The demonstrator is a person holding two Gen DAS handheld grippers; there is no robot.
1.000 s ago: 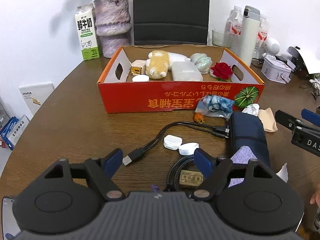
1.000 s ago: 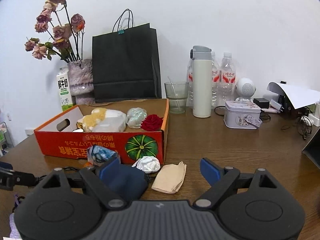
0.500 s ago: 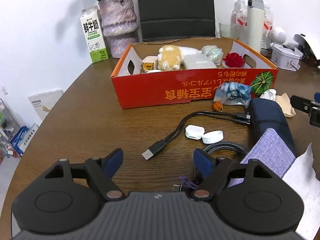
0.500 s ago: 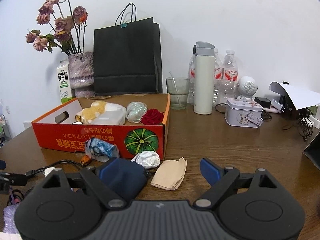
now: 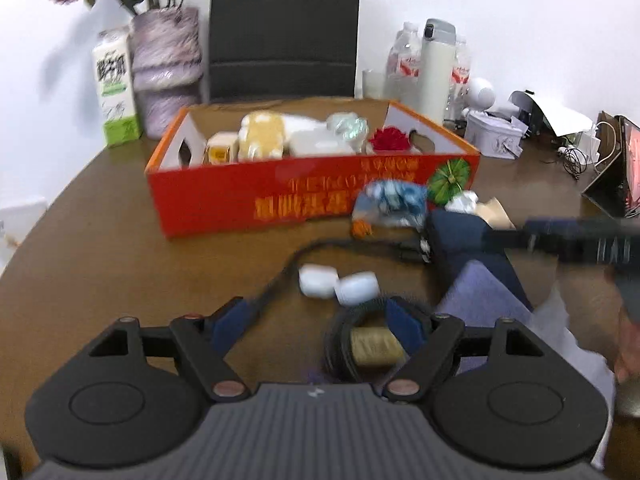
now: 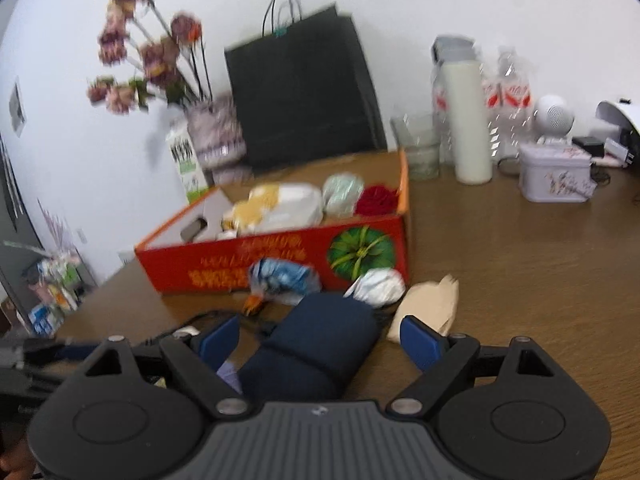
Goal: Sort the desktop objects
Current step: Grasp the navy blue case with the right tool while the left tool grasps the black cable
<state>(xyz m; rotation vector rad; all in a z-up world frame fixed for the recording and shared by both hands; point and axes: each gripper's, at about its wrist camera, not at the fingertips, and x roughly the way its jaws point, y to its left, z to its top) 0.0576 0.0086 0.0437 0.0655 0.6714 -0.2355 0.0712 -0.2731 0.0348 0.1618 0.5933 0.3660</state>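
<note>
A: Both views have gone blurry since a moment ago. The left gripper (image 5: 316,314) has tipped back up, so the red cardboard box (image 5: 280,200) sits lower in its view than half a second ago, and the right gripper (image 6: 320,338) has rolled, leaving the box tilted in its view.

B: Fingers?

A: Left fingers (image 5: 230,318) stand apart with nothing between the pads but bare bench (image 5: 100,240). Right fingers (image 6: 420,338) are spread wide too, pressing on nothing; the navy pouch (image 6: 316,344) lies between them, untouched as far as I can see.

B: Where's the loose stuff?

A: All just in front of the box. Two white rounded caps (image 5: 338,286) sit side by side near its front wall, a black cable (image 5: 288,268) curving past them. A coiled braided cord (image 5: 372,344) with a tan tag lies nearer the left gripper. A crinkly blue-and-white wrapper (image 5: 392,200) leans on the box front, with a crumpled white paper ball (image 6: 378,286) and a folded beige napkin (image 6: 430,308) by the box's pumpkin-printed corner.

B: And inside the box?

A: A fuzzy yellow plush (image 5: 262,140), a red fabric rose (image 5: 390,140), some pale soft lumps.

B: Anything only one view catches?

A: Only the left view shows the caps clearly, the lilac woven cloth (image 5: 480,300) beside the pouch, and the right gripper's dark bar crossing above. Only the right view shows the black paper bag's handles (image 6: 282,10) behind the box.
</note>
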